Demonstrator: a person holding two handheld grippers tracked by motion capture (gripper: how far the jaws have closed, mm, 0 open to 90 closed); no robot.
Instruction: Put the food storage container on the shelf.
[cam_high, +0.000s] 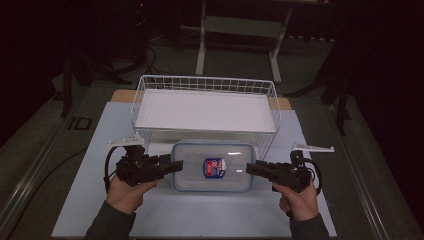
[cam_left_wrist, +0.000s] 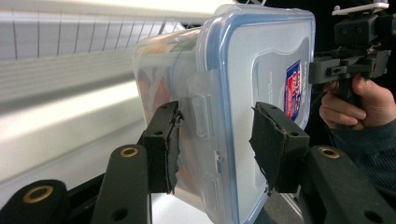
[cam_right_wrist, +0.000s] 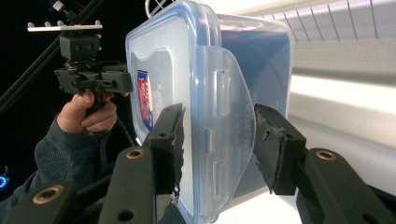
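Box (cam_high: 212, 166) with its blue-rimmed lid sits at lower centre of the high view, just in front of the wire basket (cam_high: 205, 107) on the bench (cam_high: 200, 215). Left tool (cam_high: 176, 165) clamps the box's left end; right tool (cam_high: 252, 168) clamps the right end, jaws pressing top and bottom. Grasping looks done; placing it, probably into the basket, remains.

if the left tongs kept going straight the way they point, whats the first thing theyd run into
The clear lidded container: the left tongs already grip its end. Beyond it, roughly in line, are the right tongs.
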